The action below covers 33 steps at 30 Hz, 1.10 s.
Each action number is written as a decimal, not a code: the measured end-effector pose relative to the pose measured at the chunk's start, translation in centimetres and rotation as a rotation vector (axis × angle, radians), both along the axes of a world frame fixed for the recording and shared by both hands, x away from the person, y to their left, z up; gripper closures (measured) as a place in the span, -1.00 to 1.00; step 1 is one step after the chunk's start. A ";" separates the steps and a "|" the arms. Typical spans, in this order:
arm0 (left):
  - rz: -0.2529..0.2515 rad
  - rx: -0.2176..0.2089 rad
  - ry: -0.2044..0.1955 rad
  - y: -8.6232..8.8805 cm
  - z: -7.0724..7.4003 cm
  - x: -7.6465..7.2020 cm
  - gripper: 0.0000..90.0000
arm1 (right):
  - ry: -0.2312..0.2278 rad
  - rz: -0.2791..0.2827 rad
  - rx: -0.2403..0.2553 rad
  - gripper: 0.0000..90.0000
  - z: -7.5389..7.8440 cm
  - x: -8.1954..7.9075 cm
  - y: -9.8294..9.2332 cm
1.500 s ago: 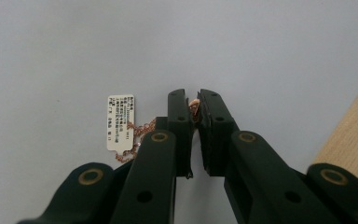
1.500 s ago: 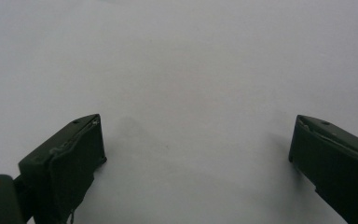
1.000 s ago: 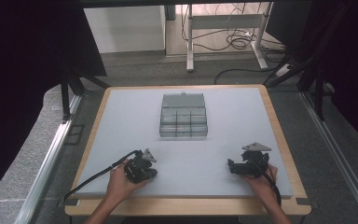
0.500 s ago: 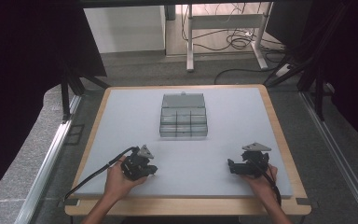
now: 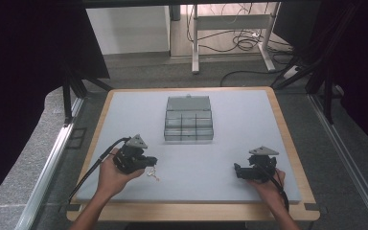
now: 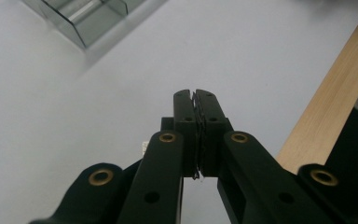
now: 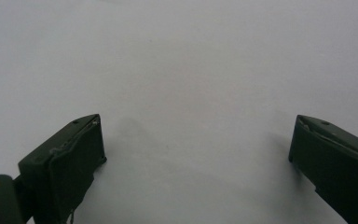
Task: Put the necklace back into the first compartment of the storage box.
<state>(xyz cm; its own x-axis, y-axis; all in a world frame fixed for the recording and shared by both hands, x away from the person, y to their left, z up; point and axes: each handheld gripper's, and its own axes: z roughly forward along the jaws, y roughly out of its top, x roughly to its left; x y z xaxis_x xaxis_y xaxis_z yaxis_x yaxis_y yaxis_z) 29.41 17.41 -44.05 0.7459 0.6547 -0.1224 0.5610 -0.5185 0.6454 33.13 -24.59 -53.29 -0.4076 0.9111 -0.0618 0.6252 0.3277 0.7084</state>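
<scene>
My left gripper point(image 5: 152, 163) is held a little above the grey mat at the front left, with its jaws pointing right. In the left gripper view the left gripper point(image 6: 196, 95) has its pads pressed together on something thin. A small pale item point(image 5: 152, 175) dangles just beneath its tips, and a white corner of the item point(image 6: 144, 147) peeks out beside the jaws. What the item is I cannot tell. My right gripper point(image 5: 237, 170) rests at the front right, facing left. In its own view the right gripper point(image 7: 196, 154) stands wide open over bare mat.
A clear plastic compartment box point(image 5: 189, 120) with its lid up sits at the middle of the mat point(image 5: 239, 110); its corner point(image 6: 86, 21) shows in the left gripper view. The table's wooden rim point(image 5: 287, 139) frames the mat. Cables trail from both grippers.
The left hand has lifted its gripper off the mat and drawn it slightly back and left. The small pale item now hangs under its tips. The right hand has stayed put.
</scene>
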 end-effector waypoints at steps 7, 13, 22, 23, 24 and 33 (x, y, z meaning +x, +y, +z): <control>0.001 -0.018 -0.010 0.3 1.5 0.2 0.98 | -0.001 0.000 0.002 -0.94 0.0 0.0 0.0; 0.003 -0.026 -0.014 0.5 2.0 0.4 0.98 | -0.001 0.000 0.001 -0.94 0.0 0.0 0.0; 0.015 -0.043 -0.026 1.0 3.0 0.6 0.98 | -0.001 0.000 0.001 -0.94 0.0 0.0 0.0; 0.014 -0.045 -0.026 1.0 3.0 0.6 0.98 | -0.001 0.000 0.001 -0.94 0.0 0.0 0.0; 0.012 -0.045 -0.030 1.0 3.1 0.6 0.98 | -0.001 0.000 0.001 -0.94 0.0 0.0 0.0; 0.027 -0.078 -0.043 1.6 4.6 0.8 0.98 | -0.001 0.000 0.002 -0.94 0.0 0.0 0.0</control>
